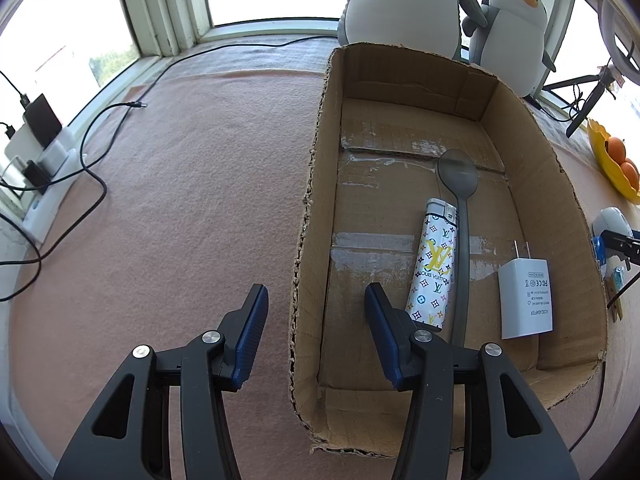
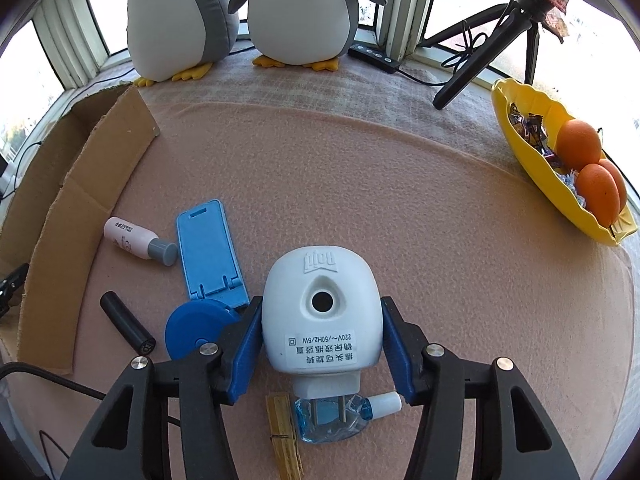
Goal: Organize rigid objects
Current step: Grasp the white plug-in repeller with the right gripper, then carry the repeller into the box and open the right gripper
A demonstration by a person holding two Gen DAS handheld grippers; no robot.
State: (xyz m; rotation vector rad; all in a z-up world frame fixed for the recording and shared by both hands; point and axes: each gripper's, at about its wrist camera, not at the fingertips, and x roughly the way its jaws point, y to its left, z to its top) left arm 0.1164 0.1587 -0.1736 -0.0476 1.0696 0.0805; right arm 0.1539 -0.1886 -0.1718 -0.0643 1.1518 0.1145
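A: Why do we set our right gripper (image 2: 322,340) astride the white plug-in device (image 2: 320,312)?

B: To lift it; the pads touch its sides. Our left gripper (image 1: 316,320) straddles the cardboard box (image 1: 312,184) wall, gripping nothing.

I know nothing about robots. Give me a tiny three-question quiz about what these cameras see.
1. True or false: the spoon lies inside the cardboard box.
2. How many plush penguins stand by the window?
3. What sits between the fingers of the right gripper? A: a lighter. B: the white plug-in device. C: a blue stand.
Key: 1 true; 2 two; 3 B.
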